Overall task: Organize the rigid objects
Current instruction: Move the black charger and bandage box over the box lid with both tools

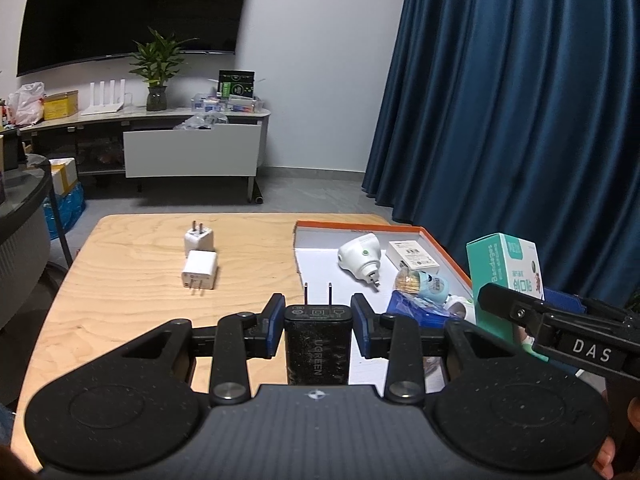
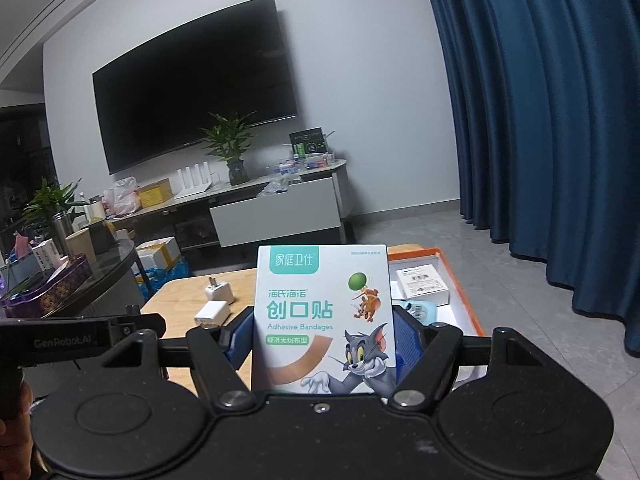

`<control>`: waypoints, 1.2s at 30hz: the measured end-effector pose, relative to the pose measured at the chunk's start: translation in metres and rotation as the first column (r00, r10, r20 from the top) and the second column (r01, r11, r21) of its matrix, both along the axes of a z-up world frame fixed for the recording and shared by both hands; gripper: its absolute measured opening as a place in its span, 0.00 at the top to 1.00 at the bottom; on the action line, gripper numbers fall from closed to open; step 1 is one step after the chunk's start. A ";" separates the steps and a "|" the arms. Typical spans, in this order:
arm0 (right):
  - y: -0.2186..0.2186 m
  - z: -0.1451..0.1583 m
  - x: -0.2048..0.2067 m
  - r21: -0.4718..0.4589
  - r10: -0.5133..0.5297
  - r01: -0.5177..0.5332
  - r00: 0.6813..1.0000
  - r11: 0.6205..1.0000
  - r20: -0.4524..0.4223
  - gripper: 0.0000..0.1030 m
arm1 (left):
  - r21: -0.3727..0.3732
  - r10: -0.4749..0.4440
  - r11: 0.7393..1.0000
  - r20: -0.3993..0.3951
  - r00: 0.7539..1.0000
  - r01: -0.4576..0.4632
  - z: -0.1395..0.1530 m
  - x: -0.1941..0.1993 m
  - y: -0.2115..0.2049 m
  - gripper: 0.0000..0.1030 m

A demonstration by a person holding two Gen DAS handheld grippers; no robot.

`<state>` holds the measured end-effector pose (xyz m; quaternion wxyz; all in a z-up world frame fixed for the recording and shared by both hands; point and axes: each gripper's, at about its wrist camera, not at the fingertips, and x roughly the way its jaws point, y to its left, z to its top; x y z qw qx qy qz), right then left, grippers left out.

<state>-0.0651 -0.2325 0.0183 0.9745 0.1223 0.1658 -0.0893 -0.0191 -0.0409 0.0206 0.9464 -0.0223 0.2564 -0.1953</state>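
Worktop (image 1: 132, 304) was pale matt wood grain; black charger (image 1: 318, 344) speckled matt plastic with metal prongs; bandage box (image 2: 324, 320) smooth printed card.

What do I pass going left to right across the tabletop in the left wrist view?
Two white chargers on the bare wood, black charger in the left gripper, white plug adapter in the orange-rimmed tray, bandage box.

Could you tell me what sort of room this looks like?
Most likely a home living room: a wall-mounted TV over a low media console, a potted plant, and blue curtains.
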 end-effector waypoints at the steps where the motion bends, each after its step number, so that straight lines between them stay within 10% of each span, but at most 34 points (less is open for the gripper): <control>1: -0.001 0.000 0.000 -0.002 -0.008 0.008 1.000 1.000 -0.002 0.18 | 0.001 -0.004 1.000 -0.002 1.000 0.004 0.000 0.000 -0.001 0.65; 36: -0.051 -0.008 -0.001 -0.024 -0.117 0.116 0.992 0.993 -0.049 0.18 | -0.011 -0.140 0.990 -0.060 0.988 0.140 -0.006 0.025 -0.059 0.65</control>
